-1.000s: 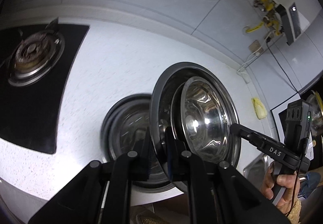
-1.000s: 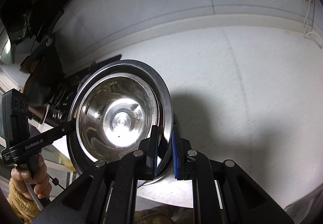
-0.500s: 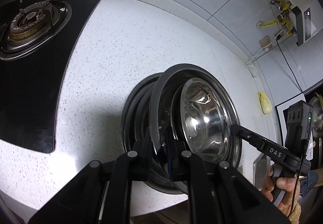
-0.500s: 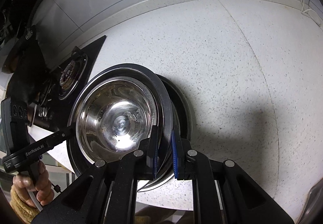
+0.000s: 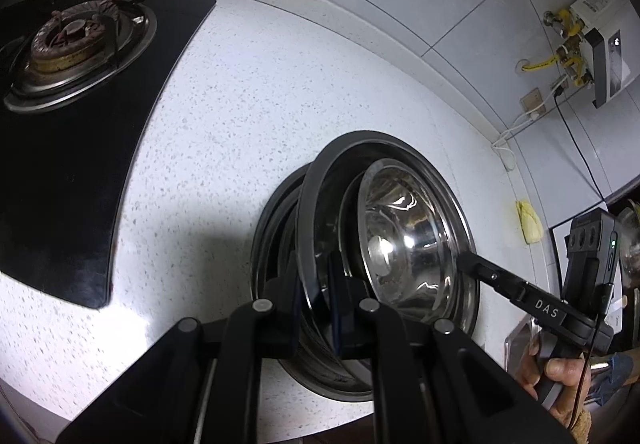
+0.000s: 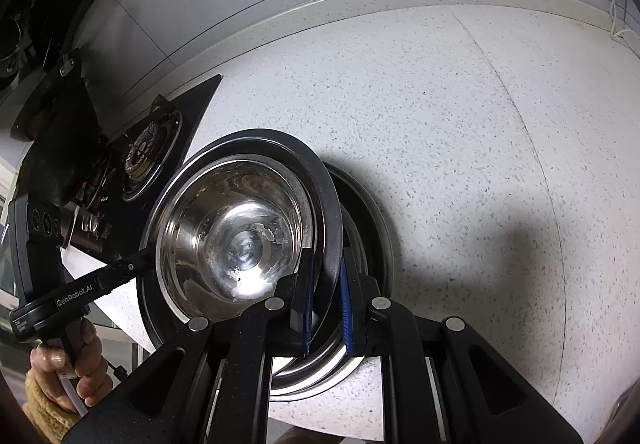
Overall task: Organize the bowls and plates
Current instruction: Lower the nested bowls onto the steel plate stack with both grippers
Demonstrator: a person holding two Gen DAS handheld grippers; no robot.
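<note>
A wide dark steel plate [image 5: 310, 199] [image 6: 260, 135] carries a shiny steel bowl [image 5: 404, 236] [image 6: 224, 228] inside it. My left gripper [image 5: 315, 284] is shut on the plate's near rim in the left wrist view; my right gripper [image 6: 326, 300] is shut on the opposite rim in the right wrist view. Each gripper also shows in the other's view, the right gripper [image 5: 466, 260] and the left gripper [image 6: 140, 259], both at the plate's edge. The plate rests tilted on a stack of steel plates [image 5: 266, 240] [image 6: 376, 236] lying on the white speckled counter [image 5: 280, 103].
A black gas stove [image 5: 72, 31] [image 6: 148, 155] lies to the left of the stack. A tiled wall runs behind the counter, with gas pipes and a white box [image 5: 592, 35] at the right. A yellow sponge [image 5: 528, 222] and a sink corner [image 5: 516, 340] lie beyond the stack.
Both grippers brought the plate with the bowl down toward the counter and over the stack of plates. In the last half second they hardly moved.
</note>
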